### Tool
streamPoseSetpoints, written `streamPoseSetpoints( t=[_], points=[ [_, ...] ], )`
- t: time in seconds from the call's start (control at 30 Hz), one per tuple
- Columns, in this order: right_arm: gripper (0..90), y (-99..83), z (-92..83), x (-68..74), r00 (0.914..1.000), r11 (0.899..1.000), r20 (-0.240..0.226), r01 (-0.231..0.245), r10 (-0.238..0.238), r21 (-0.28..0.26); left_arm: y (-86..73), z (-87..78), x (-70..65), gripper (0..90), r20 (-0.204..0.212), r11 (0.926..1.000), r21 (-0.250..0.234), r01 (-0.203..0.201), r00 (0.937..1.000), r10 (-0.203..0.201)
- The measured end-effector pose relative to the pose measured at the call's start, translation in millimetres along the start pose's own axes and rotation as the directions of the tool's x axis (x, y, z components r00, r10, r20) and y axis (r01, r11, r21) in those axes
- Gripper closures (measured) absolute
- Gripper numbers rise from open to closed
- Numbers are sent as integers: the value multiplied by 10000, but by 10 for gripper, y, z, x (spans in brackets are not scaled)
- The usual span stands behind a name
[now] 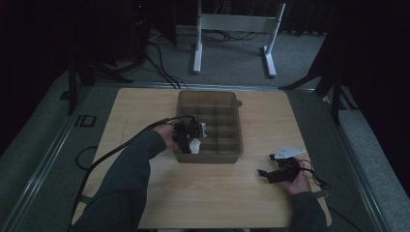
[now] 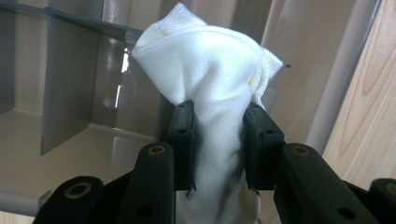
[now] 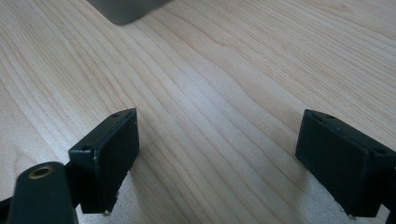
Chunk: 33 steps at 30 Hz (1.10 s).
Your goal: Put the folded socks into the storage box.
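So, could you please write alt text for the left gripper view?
The left gripper clamps a bunched white cloth between its two black jaws, above a grey divided bin. Light wooden table shows at the right.

Left claw (image 2: 217, 135) has its jaws clamped, arm extended forward; right claw (image 3: 217, 158) rests low, jaws spread wide.

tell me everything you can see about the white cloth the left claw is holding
The cloth is white, with a fine woven texture, soft and bunched. The left claw pinches it at its middle between both pads, so it bulges in rounded folds above the jaws and trails down below them. It hangs over the near-left part of the grey divided tray, close to a divider; whether it touches the tray is unclear.
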State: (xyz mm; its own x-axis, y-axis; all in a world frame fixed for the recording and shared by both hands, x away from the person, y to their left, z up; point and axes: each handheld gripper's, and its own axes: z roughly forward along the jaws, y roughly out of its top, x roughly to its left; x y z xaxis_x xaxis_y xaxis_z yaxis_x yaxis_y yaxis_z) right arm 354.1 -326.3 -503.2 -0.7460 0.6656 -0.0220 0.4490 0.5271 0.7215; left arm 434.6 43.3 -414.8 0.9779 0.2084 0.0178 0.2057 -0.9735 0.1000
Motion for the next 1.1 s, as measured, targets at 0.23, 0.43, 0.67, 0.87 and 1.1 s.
streamPoseSetpoints(
  t=[0.23, 0.43, 0.67, 0.87, 1.1],
  points=[
    [130, 0, 0, 0, 10000, 10000, -2, -2, 2, 1, 11, 43, 6, 685, 50, 10000, 83, 35, 10000, -35],
    [130, 0, 0, 0, 10000, 10000, -1, 0, 0, 1, 24, 108, -1, 683, 14, 9998, 217, 29, 10000, -29],
    [130, 0, 0, 0, 10000, 10000, -3, 0, 0, -4, 16, 88, -2, 635, -121, 9998, 181, 3, 9999, -1],
    [130, 0, 0, 0, 10000, 10000, -2, -3, 3, 1, -36, 5, 4, 568, -239, 10000, 77, 52, 9997, -50],
    [130, 0, 0, 0, 10000, 10000, -2, -1, 1, 0, -85, -140, 10, 550, -234, 9990, -430, 137, 9996, -147]
  ],
)
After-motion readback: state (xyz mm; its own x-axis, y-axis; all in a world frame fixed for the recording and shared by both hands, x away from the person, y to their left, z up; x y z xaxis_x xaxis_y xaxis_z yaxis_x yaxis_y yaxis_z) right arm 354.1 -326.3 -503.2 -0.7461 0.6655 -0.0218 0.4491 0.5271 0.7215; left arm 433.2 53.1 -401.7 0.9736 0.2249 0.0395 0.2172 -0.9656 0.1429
